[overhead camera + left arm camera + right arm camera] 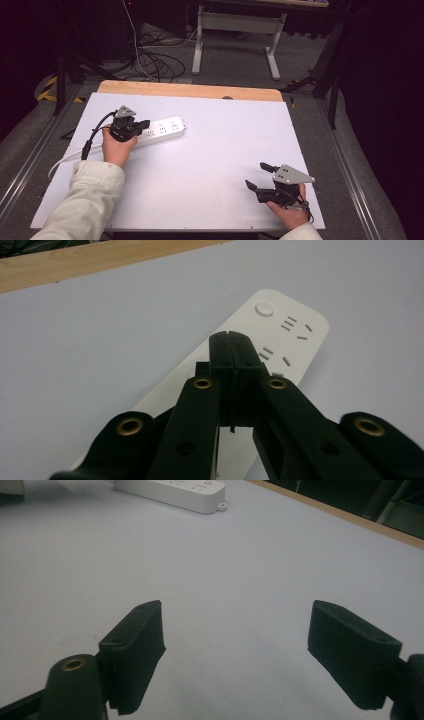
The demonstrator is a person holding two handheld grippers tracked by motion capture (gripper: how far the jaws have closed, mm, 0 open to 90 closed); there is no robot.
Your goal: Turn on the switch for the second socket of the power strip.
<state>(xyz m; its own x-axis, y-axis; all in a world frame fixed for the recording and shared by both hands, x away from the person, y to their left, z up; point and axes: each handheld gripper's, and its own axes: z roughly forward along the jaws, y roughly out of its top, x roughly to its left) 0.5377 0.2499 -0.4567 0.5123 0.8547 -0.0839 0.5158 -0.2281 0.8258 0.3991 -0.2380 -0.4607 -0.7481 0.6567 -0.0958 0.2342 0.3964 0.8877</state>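
A: Starting at the table's left. The left gripper (142, 125) is hovering over the near-left stretch of the long white plastic power strip (162, 130), its two black jaws pressed flat together with nothing between them, as the left gripper view is showing.

B: Where is the strip lying?

A: On the pale lilac table sheet (225, 150), in the left rear part, well short of the bare wooden table edge (190, 90). Its long axis is running from near-left up to far-right across the high view, and the rounded far end is pointing right and slightly away. The white cord (62, 162) is leaving the near-left end, past the person's left hand (118, 147).

B: And from the jaws' own camera?

A: The strip (280, 347) is stretching away under and beyond the closed tips, almost in line with them. The round button (264, 309) is sitting at the far end, the socket slots between it and the tips.

B: Contact?

A: Cannot tell; the tips are covering that spot.

B: Right side?

A: The right gripper (259, 176) is resting near the table's front right, jaws spread wide, empty, well apart from the strip (172, 491). The left hand is clearly the nearer one, so my judgement is that any push or press falls to it, along or down onto that long axis.
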